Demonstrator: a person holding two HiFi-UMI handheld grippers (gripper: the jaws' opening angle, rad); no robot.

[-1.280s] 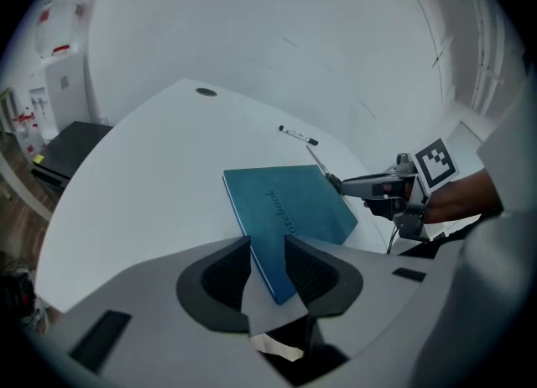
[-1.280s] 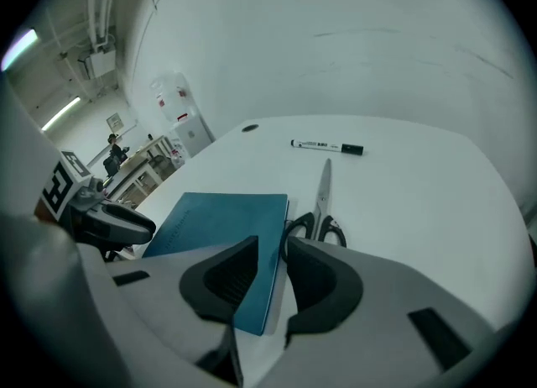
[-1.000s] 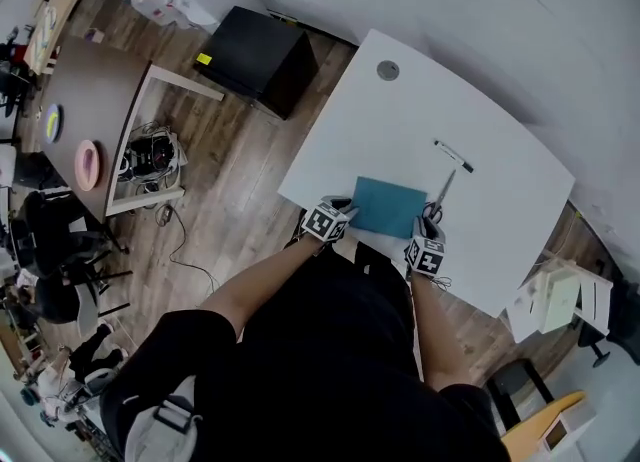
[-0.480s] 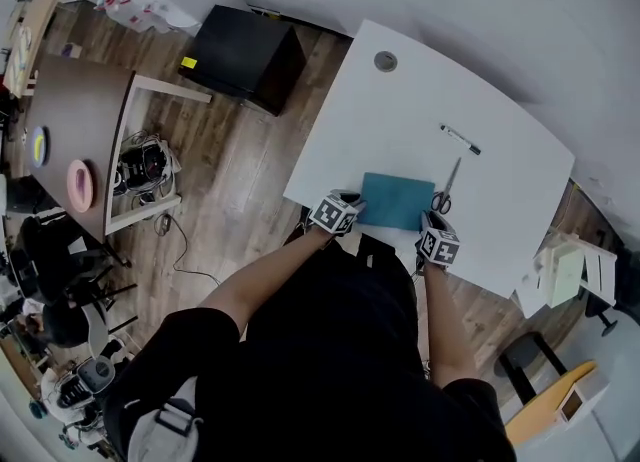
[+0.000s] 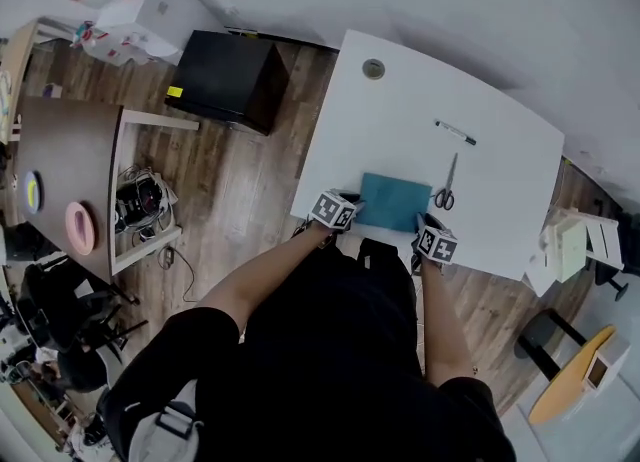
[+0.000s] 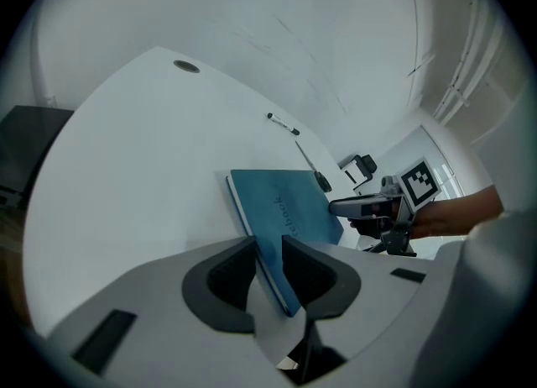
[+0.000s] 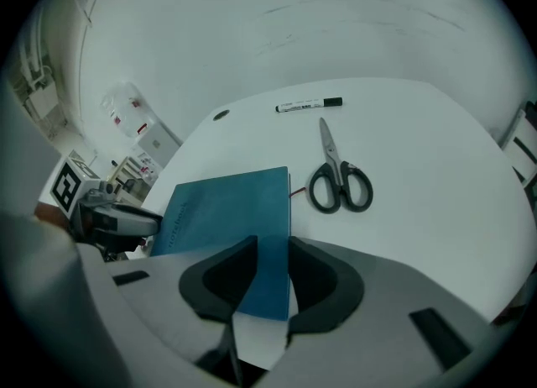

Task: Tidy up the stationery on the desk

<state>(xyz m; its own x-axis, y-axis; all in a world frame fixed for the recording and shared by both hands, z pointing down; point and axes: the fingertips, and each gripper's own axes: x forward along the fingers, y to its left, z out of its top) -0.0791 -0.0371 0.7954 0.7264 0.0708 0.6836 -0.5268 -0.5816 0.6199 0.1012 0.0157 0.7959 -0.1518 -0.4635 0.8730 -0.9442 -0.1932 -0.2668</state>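
Note:
A teal notebook (image 5: 393, 201) lies near the front edge of the white desk (image 5: 400, 110). My left gripper (image 5: 335, 212) is shut on its near left corner; in the left gripper view the cover (image 6: 289, 206) runs between the jaws of the left gripper (image 6: 268, 248). My right gripper (image 5: 436, 243) is shut on the near right corner, where the notebook (image 7: 226, 206) fills the gap of the right gripper (image 7: 264, 252). Black-handled scissors (image 5: 445, 190) (image 7: 338, 180) lie just right of the notebook. A black marker (image 5: 456, 133) (image 7: 309, 106) lies farther back.
A round cable hole (image 5: 373, 69) sits at the desk's far left corner. A black cabinet (image 5: 228, 80) stands on the wood floor to the left of the desk. White boxes (image 5: 572, 243) sit past the desk's right edge. A brown table (image 5: 60, 170) is at far left.
The head view has swung a little. Both grippers stay at the notebook's near corners. The scissors and the marker have not moved on the desk.

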